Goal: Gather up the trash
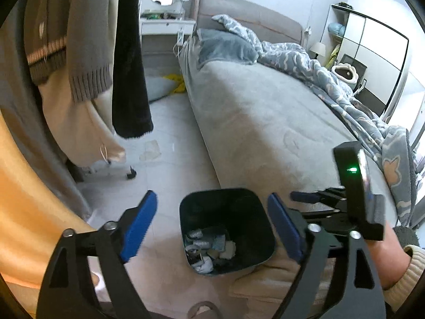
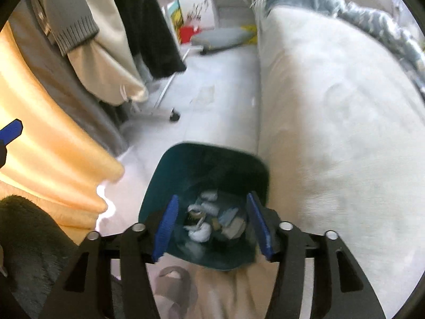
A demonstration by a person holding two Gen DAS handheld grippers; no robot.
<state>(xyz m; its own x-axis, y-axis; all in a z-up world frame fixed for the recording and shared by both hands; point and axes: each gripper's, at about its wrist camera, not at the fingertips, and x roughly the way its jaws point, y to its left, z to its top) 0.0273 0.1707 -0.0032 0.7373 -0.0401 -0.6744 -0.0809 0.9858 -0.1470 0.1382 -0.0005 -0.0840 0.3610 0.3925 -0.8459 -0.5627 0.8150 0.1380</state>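
Note:
A dark teal bin [image 1: 255,202] stands on the floor against the bed's side, with crumpled tissues and wrappers [image 1: 209,247] at its bottom. My left gripper [image 1: 212,218] hangs open and empty above the bin. My right gripper [image 2: 212,218] is open and empty right over the bin [image 2: 170,164], above the trash [image 2: 212,220]; it also shows at the right in the left wrist view [image 1: 318,199]. A flat pale scrap [image 1: 151,150] lies on the floor further on, also seen in the right wrist view [image 2: 205,94].
A grey bed [image 1: 265,122] with a blue quilt [image 1: 332,79] fills the right. A wheeled clothes rack [image 1: 130,171] with hanging clothes [image 1: 87,53] and an orange curtain [image 1: 32,186] stand left. A grey cushion [image 2: 220,38] lies on the far floor.

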